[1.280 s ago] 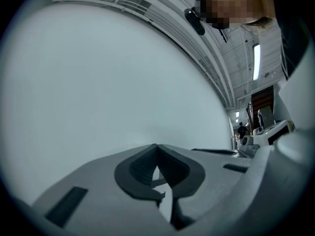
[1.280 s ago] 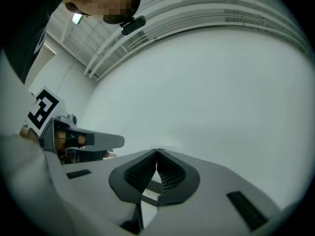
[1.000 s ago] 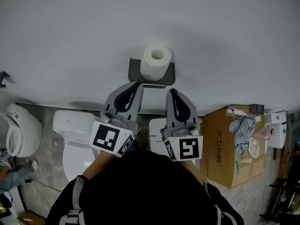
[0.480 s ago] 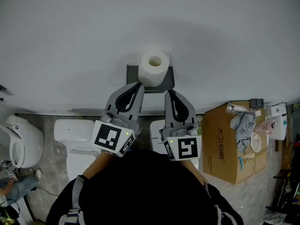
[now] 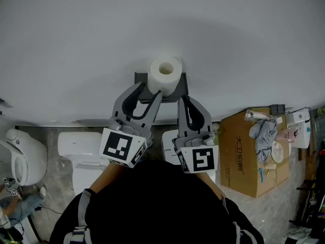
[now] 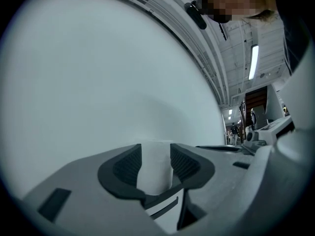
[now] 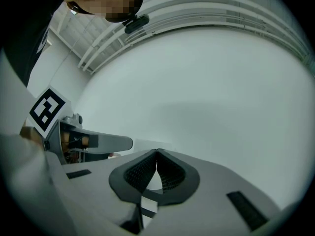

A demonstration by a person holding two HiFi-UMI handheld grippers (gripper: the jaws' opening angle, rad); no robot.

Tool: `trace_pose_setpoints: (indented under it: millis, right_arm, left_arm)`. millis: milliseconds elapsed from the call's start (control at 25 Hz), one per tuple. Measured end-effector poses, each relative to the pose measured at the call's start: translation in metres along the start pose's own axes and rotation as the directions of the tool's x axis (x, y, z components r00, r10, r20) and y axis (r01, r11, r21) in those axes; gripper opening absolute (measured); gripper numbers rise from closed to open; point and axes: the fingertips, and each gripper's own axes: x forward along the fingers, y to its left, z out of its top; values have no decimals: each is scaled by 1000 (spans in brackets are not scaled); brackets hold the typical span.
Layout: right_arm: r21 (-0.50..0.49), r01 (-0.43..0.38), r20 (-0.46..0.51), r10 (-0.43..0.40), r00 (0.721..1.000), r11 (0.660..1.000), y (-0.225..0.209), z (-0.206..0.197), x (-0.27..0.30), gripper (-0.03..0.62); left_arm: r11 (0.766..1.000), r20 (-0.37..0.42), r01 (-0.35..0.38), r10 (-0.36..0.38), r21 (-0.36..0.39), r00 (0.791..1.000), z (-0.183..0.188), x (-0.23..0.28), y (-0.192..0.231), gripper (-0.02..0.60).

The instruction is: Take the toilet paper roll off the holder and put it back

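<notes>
A white toilet paper roll (image 5: pixel 165 74) stands upright on a dark grey holder (image 5: pixel 140 80) fixed to the white wall. My left gripper (image 5: pixel 148 90) sits just below the roll and its jaws are opening. In the left gripper view the roll (image 6: pixel 155 173) shows through the gap of the left gripper (image 6: pixel 155 154), and the pads do not press on it. My right gripper (image 5: pixel 184 99) is shut and empty, to the right and a little below the holder. In the right gripper view the right gripper (image 7: pixel 156 154) has its tips together.
A white toilet (image 5: pixel 81 151) stands below on the left, with another white fixture (image 5: pixel 20 149) further left. At the right, a cardboard box (image 5: pixel 249 151) holds a crumpled cloth (image 5: pixel 264 131). The floor is grey stone.
The left gripper's jaws have come apart and its tips have moved up to the holder. The right gripper has stayed shut and hardly moved.
</notes>
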Motion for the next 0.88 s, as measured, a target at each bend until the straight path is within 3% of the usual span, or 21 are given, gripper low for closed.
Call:
trace_pose_setpoints:
  millis: [200, 440, 560, 640, 760, 880]
  right_arm:
    - [3, -5, 0, 5, 1000, 1000, 1, -1, 4, 23]
    - [5, 1, 5, -1, 1000, 1000, -7, -3, 10, 23]
    - [1, 5, 4, -5, 1000, 1000, -12, -3, 12, 23]
    - [0, 9, 8, -9, 1000, 1000, -15, -2, 13, 23]
    - [6, 20, 12, -20, 1000, 1000, -20, -1, 15, 23]
    - [6, 25, 13, -26, 1000, 1000, -23, -2, 17, 23]
  left_arm:
    - [1000, -58, -24, 25, 4, 998, -6, 3, 6, 284]
    - [997, -65, 24, -19, 74, 998, -6, 20, 4, 372]
    - [997, -108, 44, -37, 65, 993, -10, 28, 2, 413]
    - [996, -111, 54, -45, 77, 993, -8, 33, 3, 427]
    - [998, -140, 51, -46, 36, 989, -8, 37, 3, 437]
    - [994, -125, 76, -66, 74, 990, -4, 45, 4, 445]
